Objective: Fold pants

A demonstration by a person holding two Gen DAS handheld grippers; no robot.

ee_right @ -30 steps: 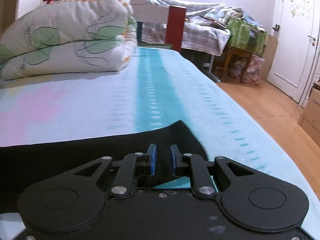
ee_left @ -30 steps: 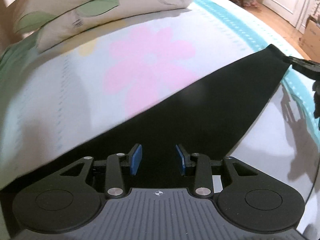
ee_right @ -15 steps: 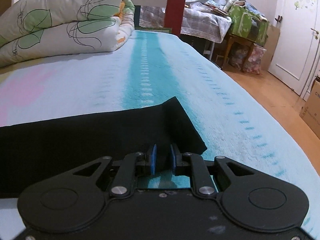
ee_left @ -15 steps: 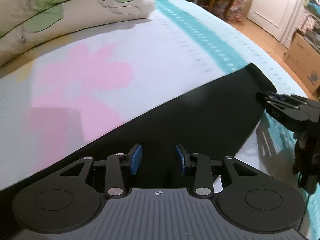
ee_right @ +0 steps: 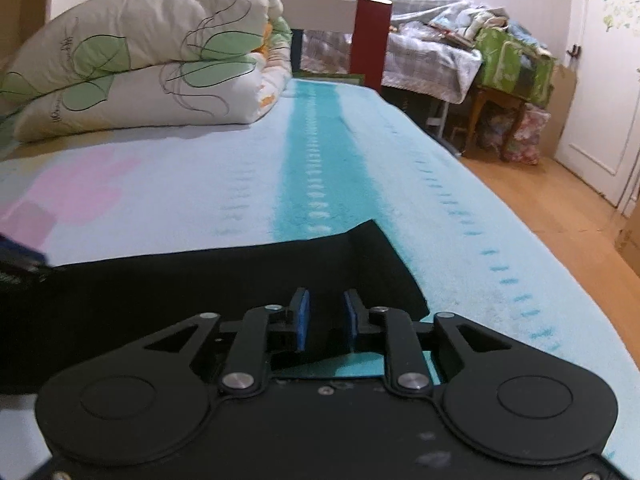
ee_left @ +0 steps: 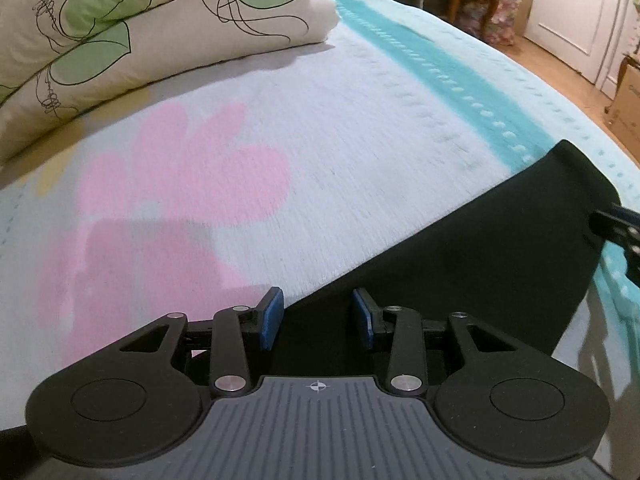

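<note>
While both my claws sit low over the bed, the black pants [ee_left: 460,264] lie stretched flat across the blanket [ee_left: 340,128], a long dark band running from my left side over to the right edge of the bed. My left gripper [ee_left: 318,318] is wide open, blue pads well apart, nothing between them; the upper edge of the pants crosses the gap on a slant, so the left pad [ee_left: 270,318] stands over pink-and-white blanket and the right one over black cloth. Whether the pads touch the fabric, I can't tell.

Over on the right wrist view, my right gripper [ee_right: 325,320] has its pads [ee_right: 302,320] parted by a narrower gap, with black cloth showing between them and a patch of teal blanket just beneath the jaws. It's at the end of the pants [ee_right: 200,280], near the corner that lies on the teal stripe. Not clamped, as far as I can see; whether cloth is actually caught between the pads is hard to judge. From the left view the tip of that right gripper [ee_left: 618,226] peeks in at the far right, just at the pants' end.

Beyond the pants, a folded quilt [ee_right: 152,64] with green leaves rests at the far end of the bed. Off to the right there's wooden floor [ee_right: 568,208] and a white door [ee_right: 600,80].
</note>
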